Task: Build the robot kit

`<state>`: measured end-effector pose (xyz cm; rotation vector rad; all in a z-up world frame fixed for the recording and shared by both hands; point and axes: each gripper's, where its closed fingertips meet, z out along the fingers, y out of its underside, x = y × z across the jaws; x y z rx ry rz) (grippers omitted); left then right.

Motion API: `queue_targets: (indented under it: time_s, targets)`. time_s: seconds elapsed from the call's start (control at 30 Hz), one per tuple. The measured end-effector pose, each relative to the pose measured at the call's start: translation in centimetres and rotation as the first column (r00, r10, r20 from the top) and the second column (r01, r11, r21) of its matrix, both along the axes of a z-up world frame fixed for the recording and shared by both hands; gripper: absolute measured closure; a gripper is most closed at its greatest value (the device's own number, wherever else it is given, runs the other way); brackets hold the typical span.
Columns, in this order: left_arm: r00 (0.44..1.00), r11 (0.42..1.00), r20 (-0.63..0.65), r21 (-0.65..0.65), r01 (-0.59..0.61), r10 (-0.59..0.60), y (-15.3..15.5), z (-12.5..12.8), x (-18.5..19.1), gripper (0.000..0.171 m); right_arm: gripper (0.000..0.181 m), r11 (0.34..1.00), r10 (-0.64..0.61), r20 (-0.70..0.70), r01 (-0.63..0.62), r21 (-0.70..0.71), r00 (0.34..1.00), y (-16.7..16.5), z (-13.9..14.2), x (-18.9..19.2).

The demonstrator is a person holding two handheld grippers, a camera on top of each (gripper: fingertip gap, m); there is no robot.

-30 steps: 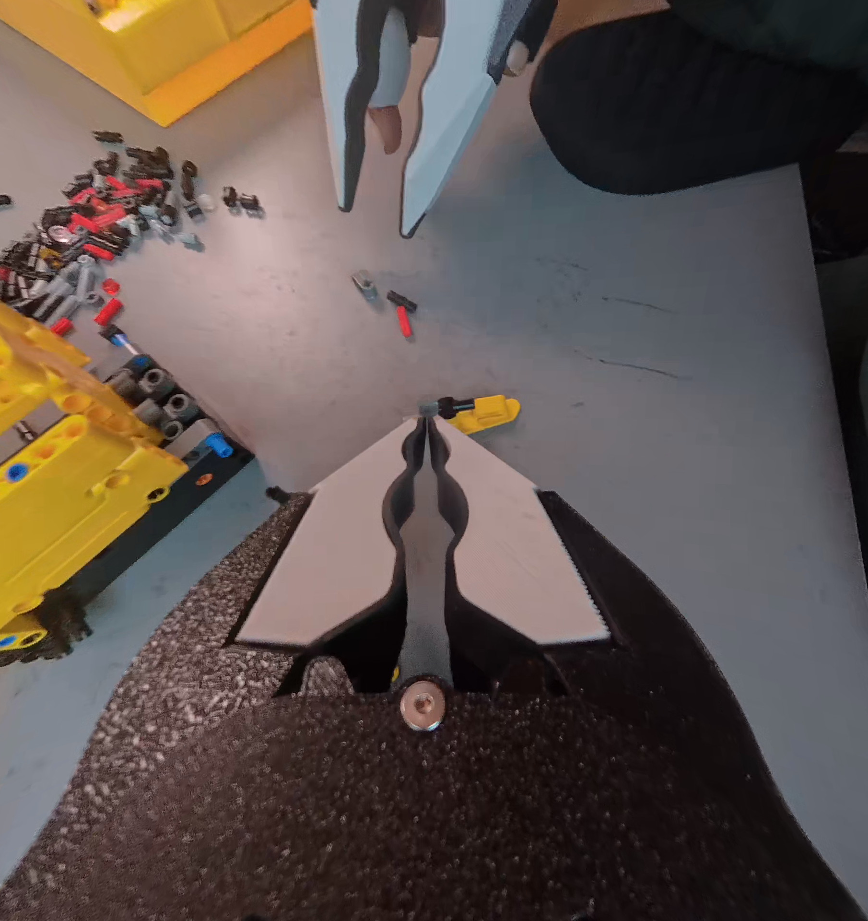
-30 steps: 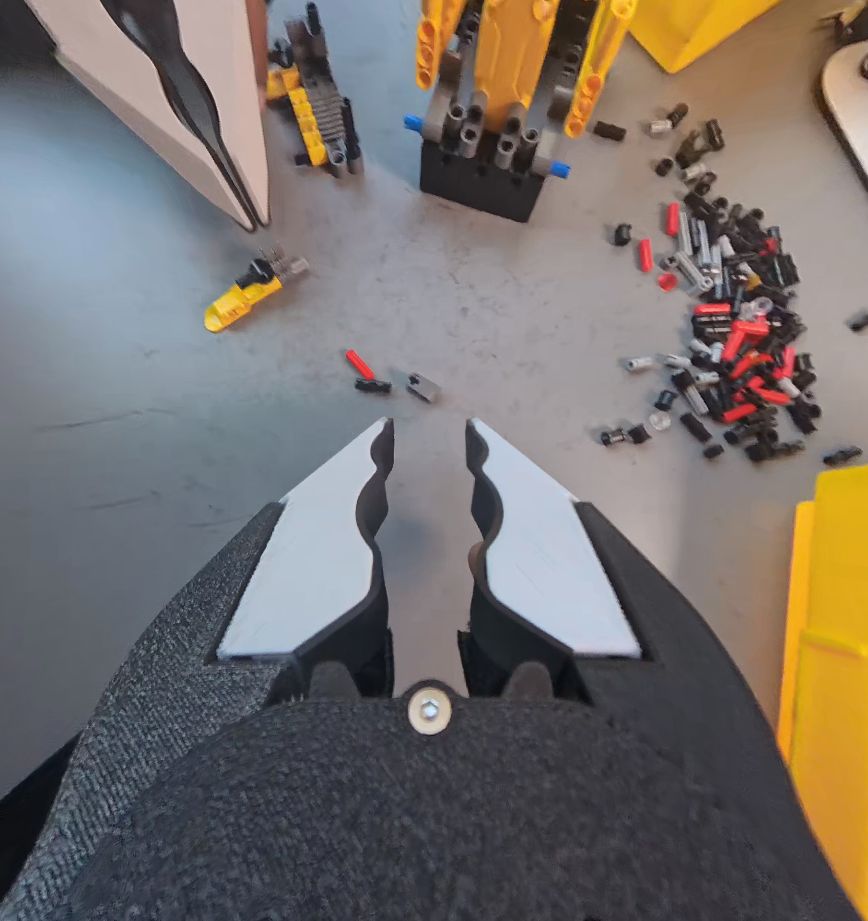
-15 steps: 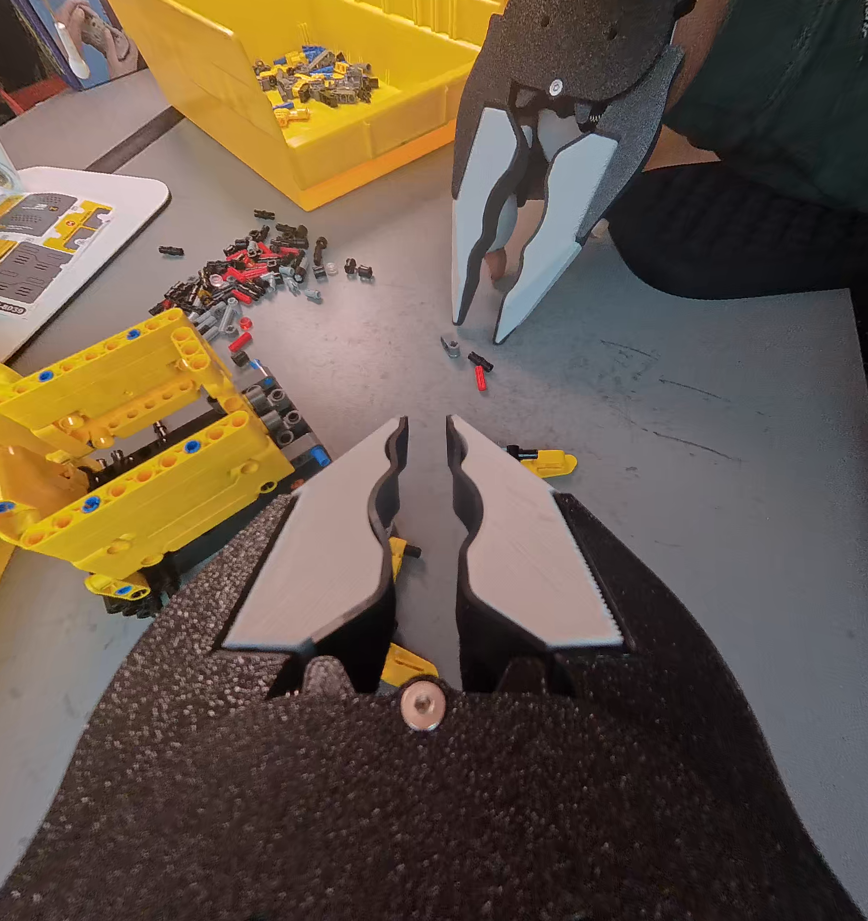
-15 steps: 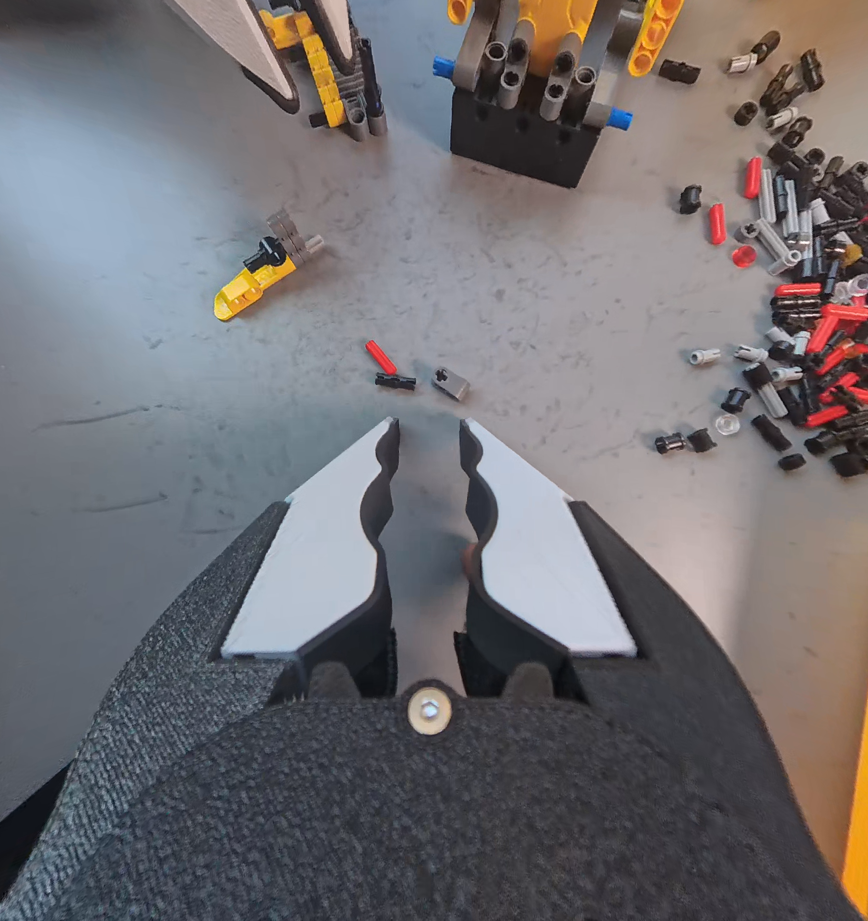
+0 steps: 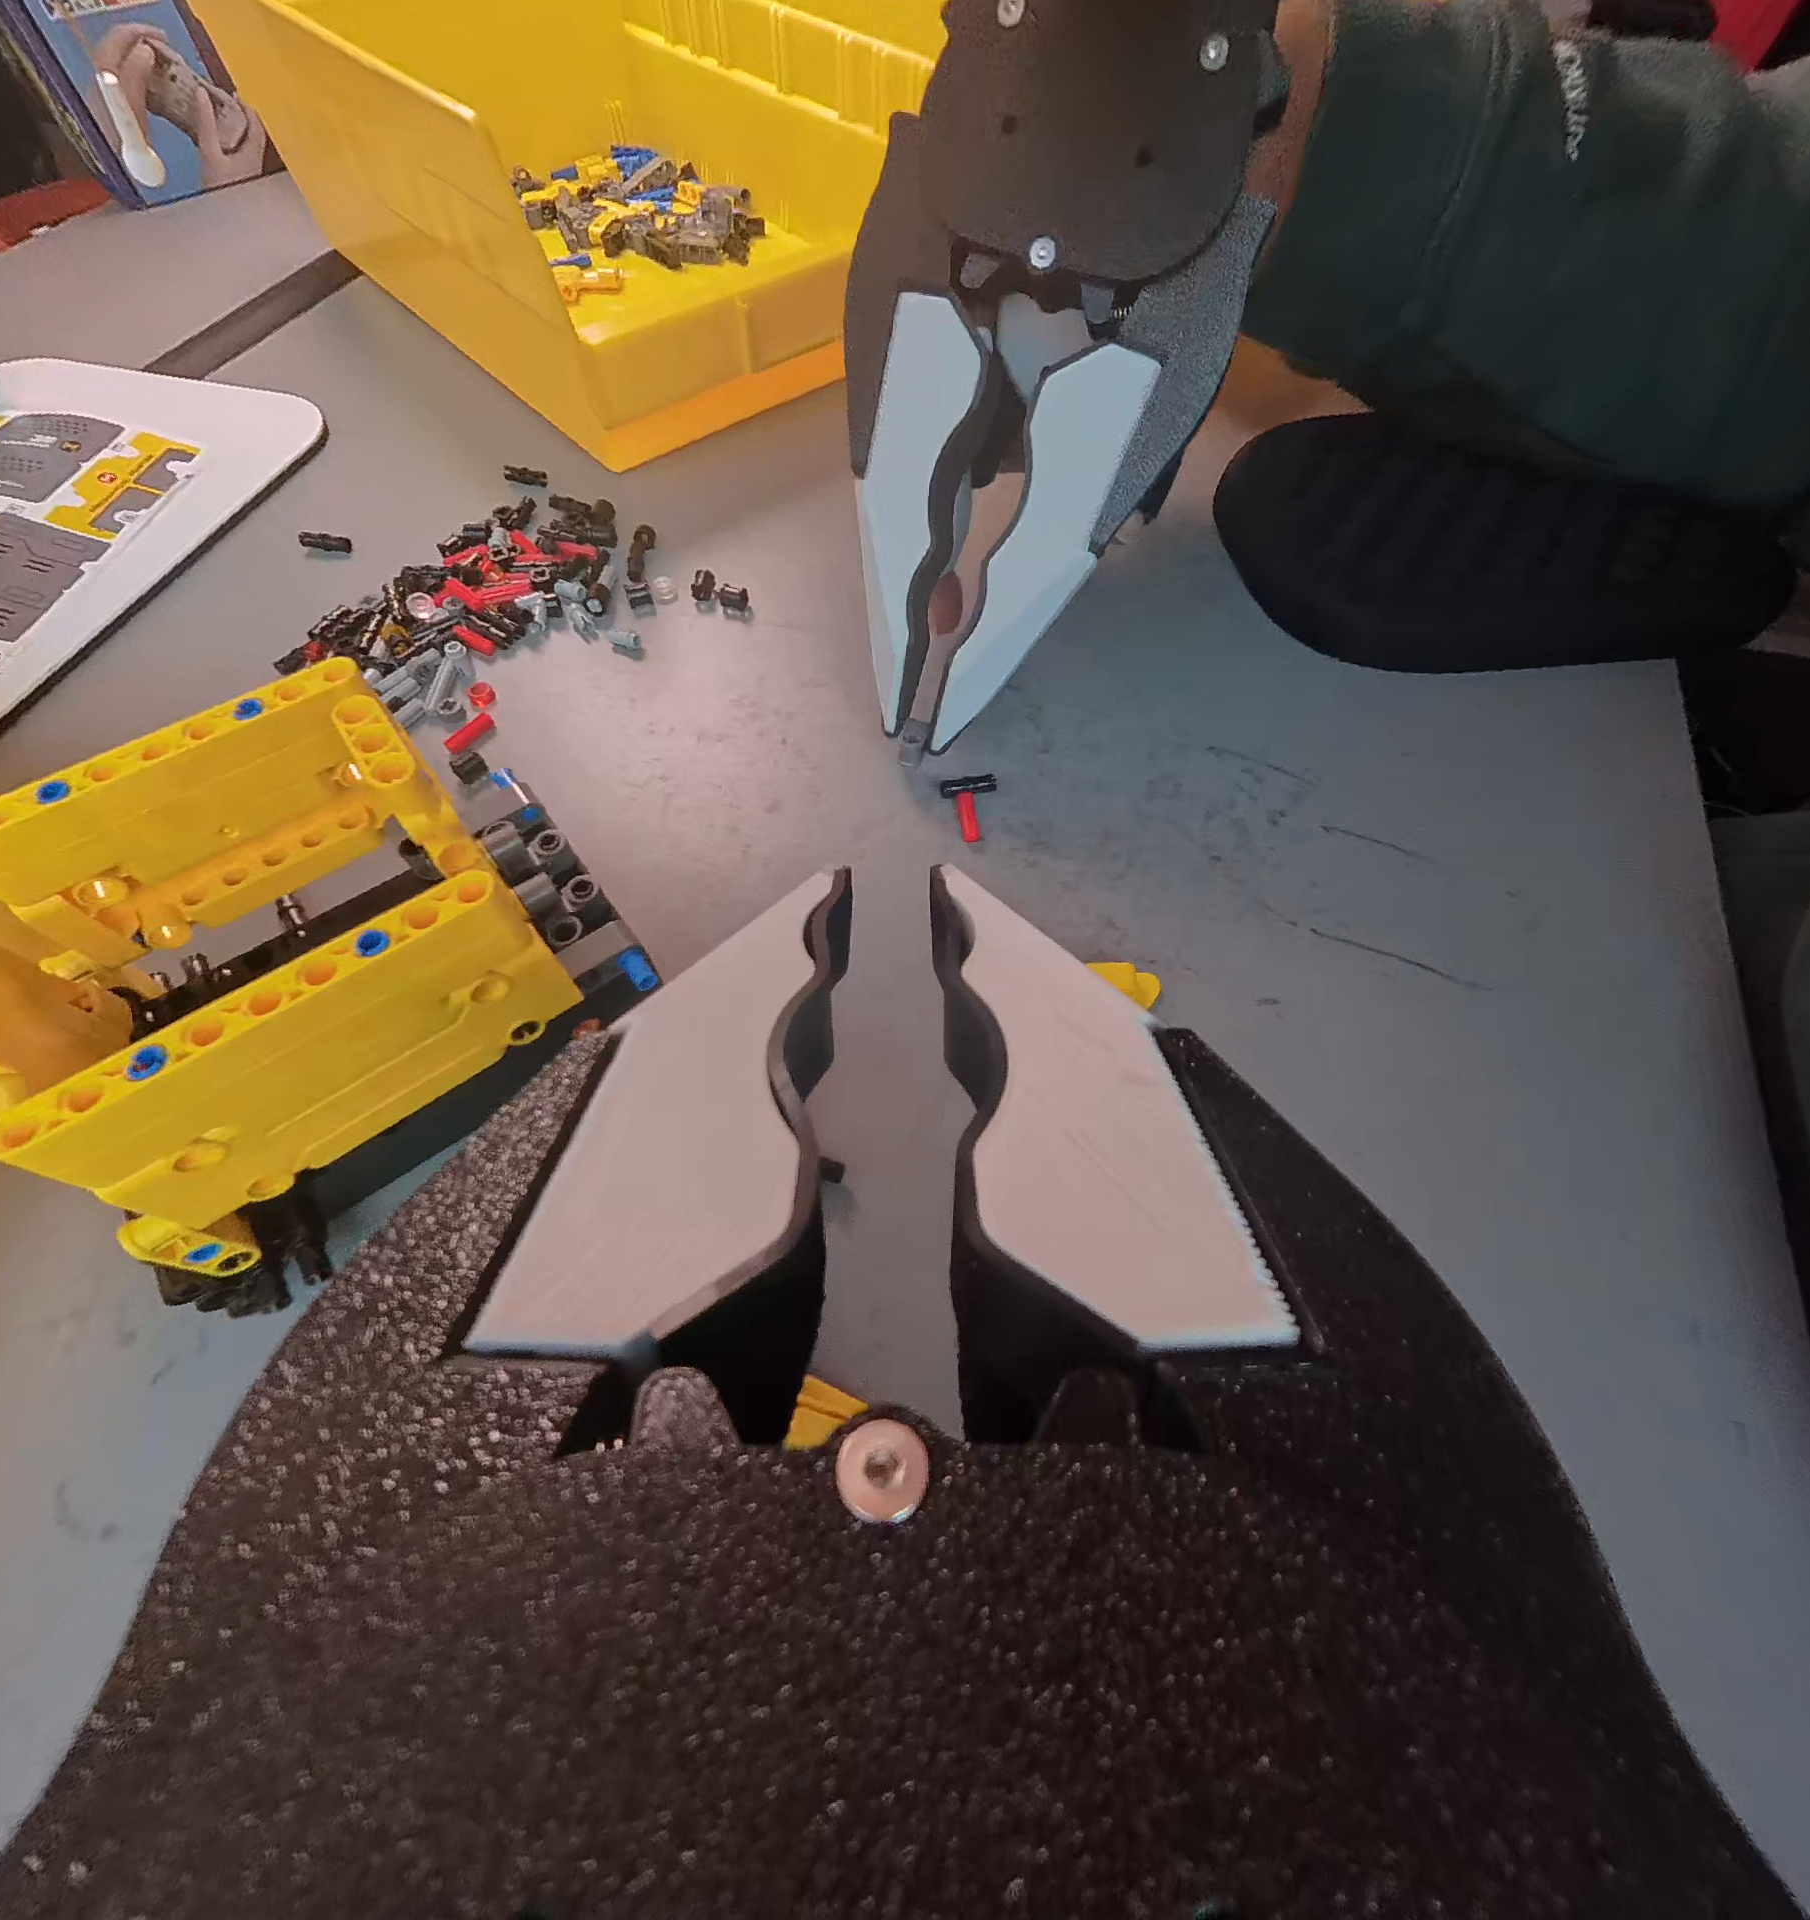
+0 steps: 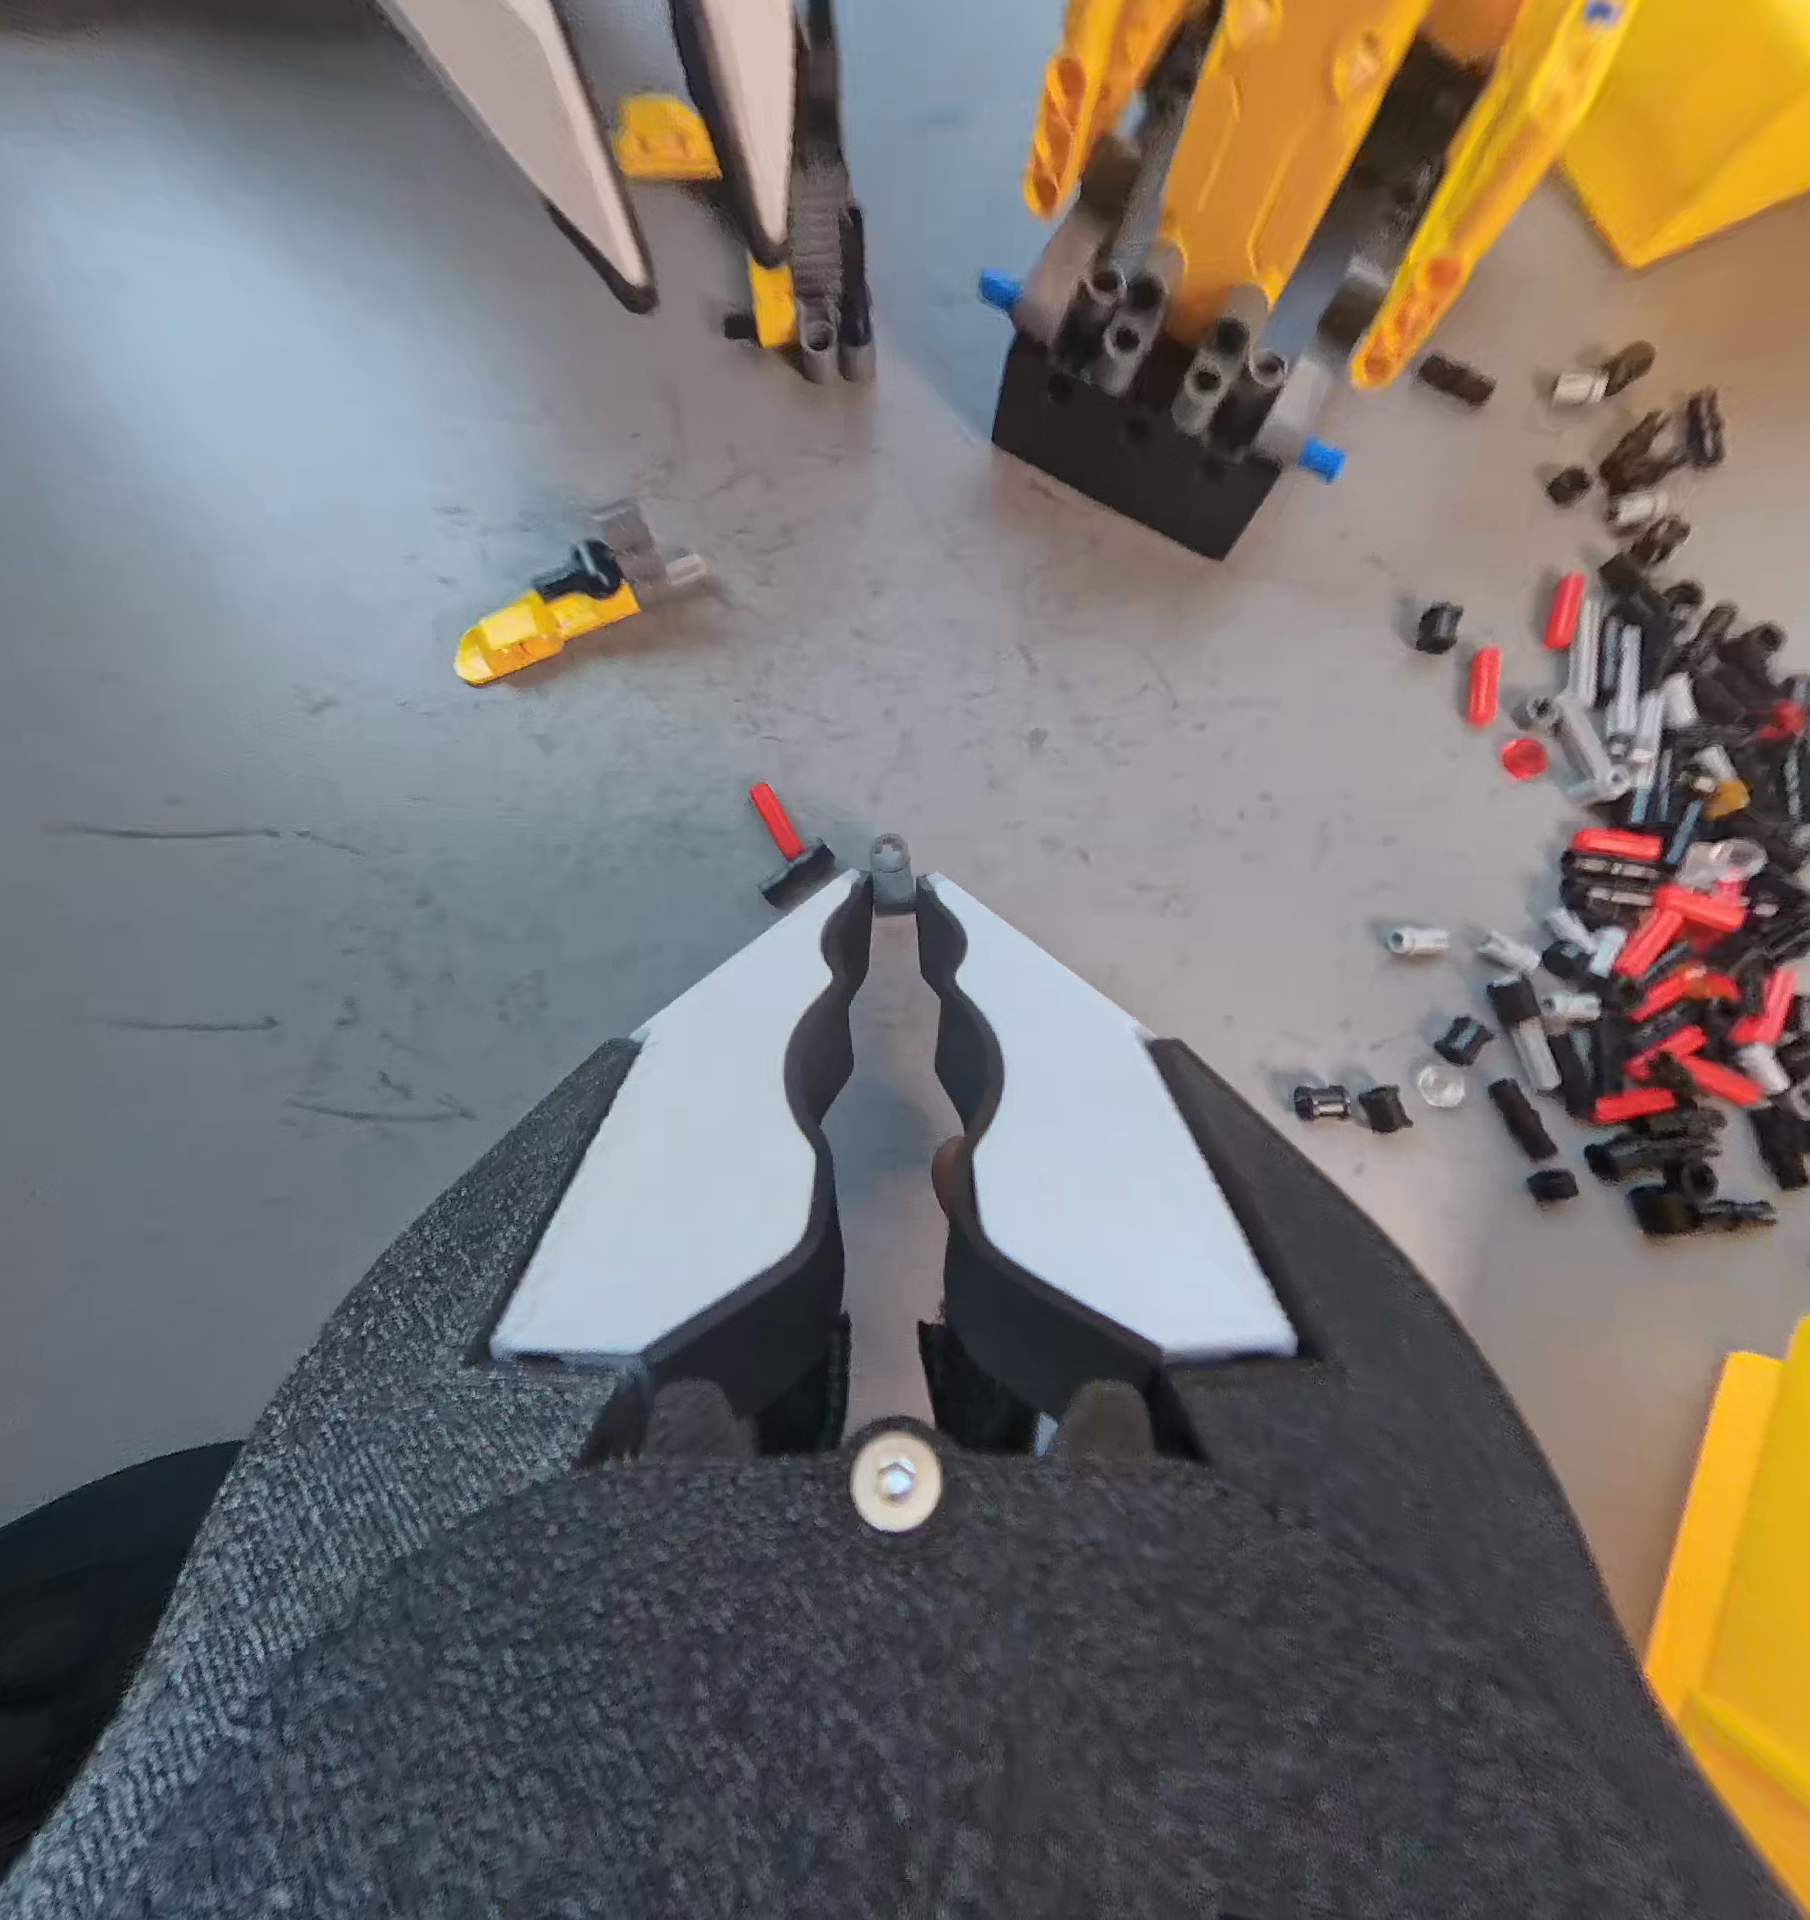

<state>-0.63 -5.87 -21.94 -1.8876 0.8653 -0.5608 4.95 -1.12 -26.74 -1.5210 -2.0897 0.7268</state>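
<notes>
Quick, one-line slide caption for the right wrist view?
Right gripper pinching a small grey connector on the grey table, beside a red-and-black pin and a pile of loose pieces.

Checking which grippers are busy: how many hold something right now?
1. The right gripper pinches a small grey connector at its fingertips on the table. The left gripper is open, holding nothing.

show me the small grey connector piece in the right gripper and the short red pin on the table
Small grey plastic connector piece [image 6: 888, 864]: right wrist view, its round end.
Short red plastic pin [image 6: 773, 819]: right wrist view, mid-shaft.
</notes>
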Motion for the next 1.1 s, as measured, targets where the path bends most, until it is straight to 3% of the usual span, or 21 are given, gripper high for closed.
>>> queue_targets:
  time_s: [0.13, 0.23, 0.3, 0.6, 1.1]
  targets:
    - [0.973, 0.995, 0.218, -0.05, 0.087, -0.074, -1.2, 2.3, 1.4, 0.155, 0.174, 0.994, 0.112, -0.293, -0.103, 0.045, 0.95, -3.2, 5.1, -1.4]
    - [0.877, 0.972, 0.459, -0.099, 0.212, -0.144, -2.5, 5.0, 2.2, 0.148, 0.174, 0.978, 0.206, -0.443, -0.167, 0.125, 0.873, -5.9, 8.9, -2.5]
    - [0.834, 0.966, 0.528, -0.086, 0.242, -0.162, -2.9, 6.1, 2.2, 0.149, 0.174, 0.97, 0.237, -0.493, -0.172, 0.174, 0.837, -7.0, 10.3, -3.1]
    - [0.75, 0.926, 0.619, -0.095, 0.366, -0.233, -4.3, 6.8, 3.0, 0.161, 0.174, 0.918, 0.347, -0.507, -0.175, 0.356, 0.789, -8.9, 11.0, -3.4]
    - [0.758, 0.93, 0.63, -0.153, 0.335, -0.169, -3.5, 6.2, 2.9, 0.161, 0.174, 0.852, 0.384, -0.477, -0.103, 0.514, 0.79, -8.0, 10.9, -3.6]
